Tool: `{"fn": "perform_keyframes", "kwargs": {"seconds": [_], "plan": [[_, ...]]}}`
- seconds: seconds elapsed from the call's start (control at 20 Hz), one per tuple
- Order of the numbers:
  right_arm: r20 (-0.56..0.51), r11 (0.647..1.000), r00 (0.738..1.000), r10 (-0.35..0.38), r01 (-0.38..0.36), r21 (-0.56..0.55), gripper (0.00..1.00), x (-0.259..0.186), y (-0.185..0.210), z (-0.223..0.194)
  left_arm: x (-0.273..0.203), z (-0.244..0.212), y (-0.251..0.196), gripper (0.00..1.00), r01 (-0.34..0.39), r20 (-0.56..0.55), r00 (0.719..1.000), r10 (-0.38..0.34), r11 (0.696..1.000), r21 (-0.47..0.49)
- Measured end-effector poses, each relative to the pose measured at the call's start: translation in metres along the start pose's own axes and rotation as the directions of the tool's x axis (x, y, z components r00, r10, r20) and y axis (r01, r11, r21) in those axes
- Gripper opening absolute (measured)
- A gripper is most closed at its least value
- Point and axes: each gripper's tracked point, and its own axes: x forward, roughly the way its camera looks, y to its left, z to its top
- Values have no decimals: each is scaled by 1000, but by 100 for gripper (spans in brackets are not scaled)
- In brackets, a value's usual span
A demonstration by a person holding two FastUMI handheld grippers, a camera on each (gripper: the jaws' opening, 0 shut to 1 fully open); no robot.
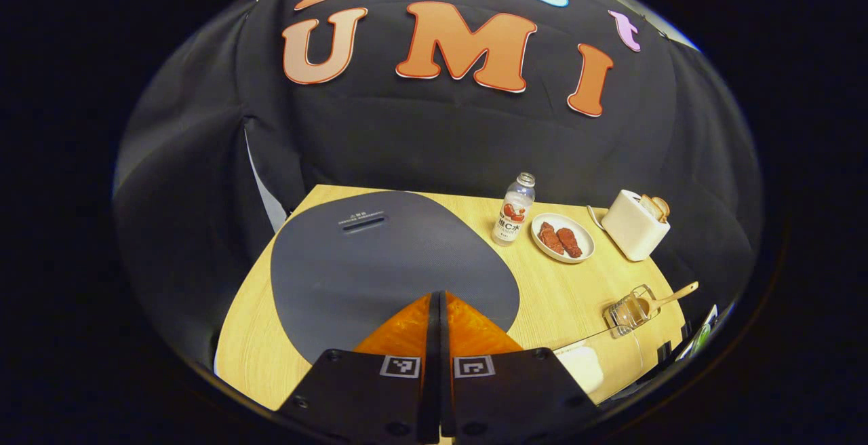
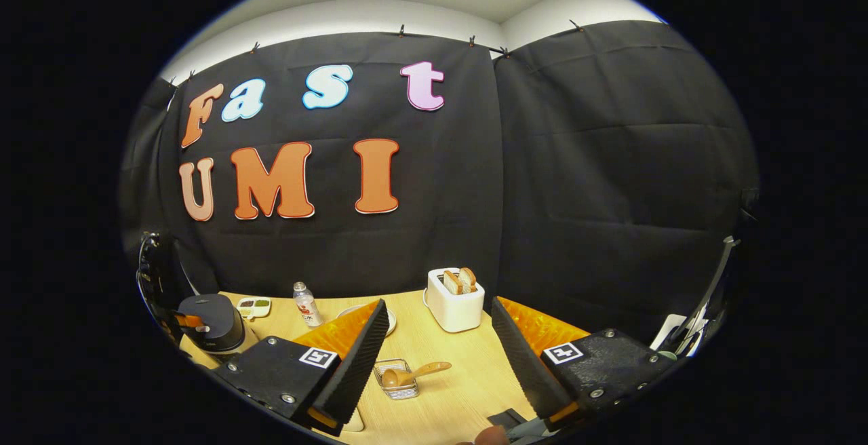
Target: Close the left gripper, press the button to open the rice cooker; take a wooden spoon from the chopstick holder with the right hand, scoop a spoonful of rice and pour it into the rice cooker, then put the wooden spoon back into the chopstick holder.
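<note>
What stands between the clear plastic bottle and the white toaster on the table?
In the left gripper view, a white oval plate with two reddish-brown food pieces lies between the clear plastic bottle and the white toaster.

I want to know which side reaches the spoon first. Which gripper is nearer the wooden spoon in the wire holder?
Right. The open right gripper hangs just above the light wooden spoon, which lies between its fingers. The shut left gripper sits over the dark grey rice cooker lid, the spoon off to its right.
</note>
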Motion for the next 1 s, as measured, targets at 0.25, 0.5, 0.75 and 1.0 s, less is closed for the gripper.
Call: {"fn": "perform_keyframes", "kwargs": {"seconds": [0.25, 0.5, 0.75, 1.0], "plan": [[-16, 1000, 1000, 14, -15, -8, 95, 1, 0, -3, 2, -6, -1, 5, -16, -2, 1000, 17, 998, 54], [-41, 1000, 999, 9, -9, 6, 95, 0, -1, -5, 0, -8, -5, 5, -38, -66, 997, 39, 999, 18], [-45, 1000, 999, -7, 6, -15, 95, -3, -2, -5, 0, -9, -4, 5, -11, -97, 995, 15, 999, 35], [-19, 1000, 1000, -8, 8, -6, 95, -5, -3, -2, -33, 43, -7, 5, -54, 57, 997, 51, 998, 40]]}}
